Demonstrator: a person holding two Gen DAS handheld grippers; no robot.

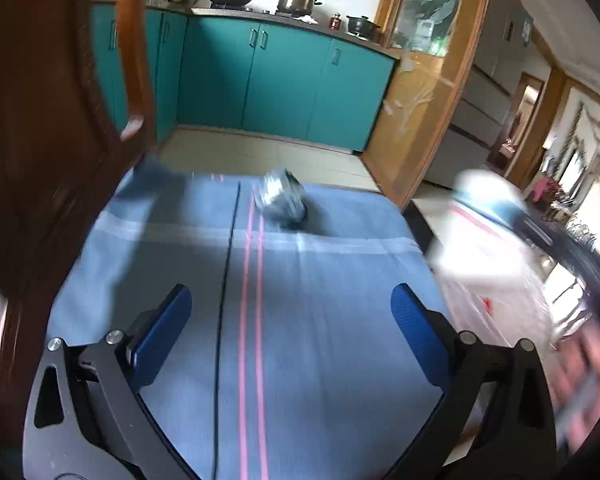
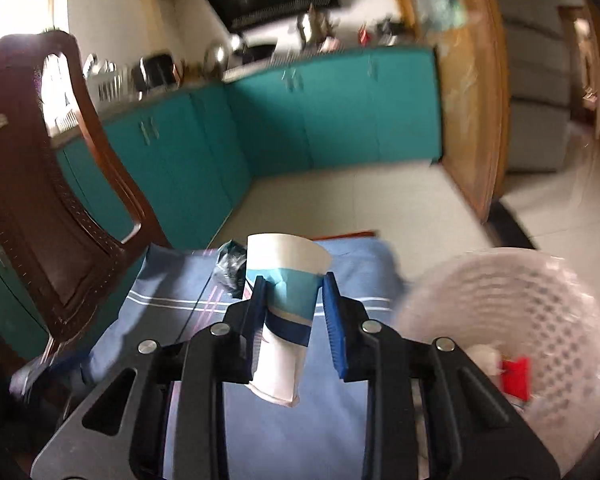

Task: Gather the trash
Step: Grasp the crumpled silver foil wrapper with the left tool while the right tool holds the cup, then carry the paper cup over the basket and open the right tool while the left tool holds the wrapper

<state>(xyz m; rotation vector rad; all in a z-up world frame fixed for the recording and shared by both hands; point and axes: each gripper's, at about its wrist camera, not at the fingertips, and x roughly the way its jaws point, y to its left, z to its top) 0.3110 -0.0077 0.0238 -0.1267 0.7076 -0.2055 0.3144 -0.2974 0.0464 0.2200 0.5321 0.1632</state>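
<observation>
Two hand-held grippers over blue-clothed surface (image 1: 320, 280): left hand-held gripper (image 1: 291, 300) spread wide, empty; right hand-held gripper (image 2: 294, 286) clamped on paper cup (image 2: 286, 280), beside white basket (image 2: 540, 280).

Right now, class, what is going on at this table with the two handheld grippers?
A person is clearing trash from a table under a blue striped cloth. The right gripper is shut on a white and teal paper cup, held above the cloth beside a white perforated plastic basket that already holds some scraps. The left gripper is open and empty, pointed toward a crumpled silvery wrapper lying farther along the cloth.
</observation>
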